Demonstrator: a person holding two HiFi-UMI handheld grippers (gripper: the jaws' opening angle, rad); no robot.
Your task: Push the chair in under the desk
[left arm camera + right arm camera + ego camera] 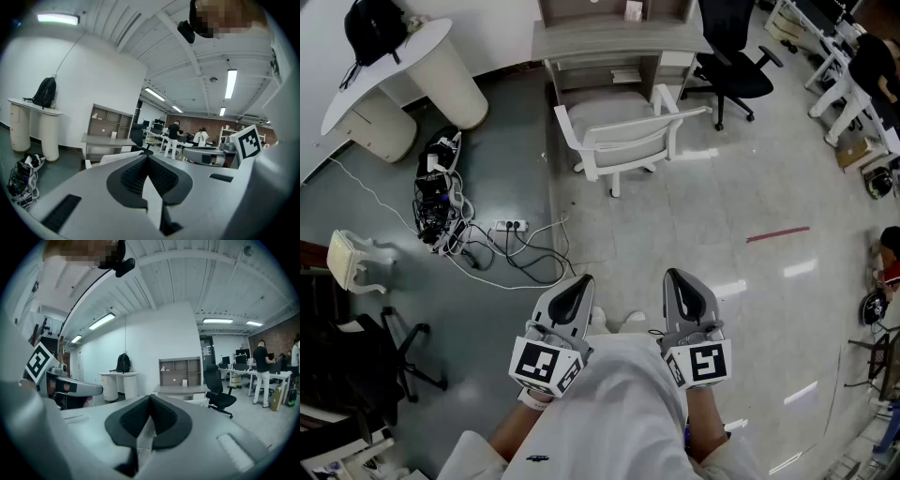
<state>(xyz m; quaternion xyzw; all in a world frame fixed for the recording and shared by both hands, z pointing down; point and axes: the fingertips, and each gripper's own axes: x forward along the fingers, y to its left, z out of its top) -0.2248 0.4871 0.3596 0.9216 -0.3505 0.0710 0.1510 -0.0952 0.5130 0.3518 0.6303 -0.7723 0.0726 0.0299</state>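
Observation:
A white chair (623, 139) stands on the floor just in front of the grey desk (619, 42), pulled out, its backrest toward me. In the left gripper view the chair (110, 158) peeks over the jaws with the desk (105, 139) behind it. The right gripper view shows the desk (180, 390) and a sliver of the chair (199, 401). My left gripper (581, 284) and right gripper (673, 277) are side by side near my body, well short of the chair. Both are shut with nothing between their jaws.
A black office chair (733, 66) stands right of the desk. A tangle of cables and a power strip (511, 226) lie on the floor at left. A white rounded counter (394, 70) carries a black backpack (373, 28). People stand at desks far right (174, 136).

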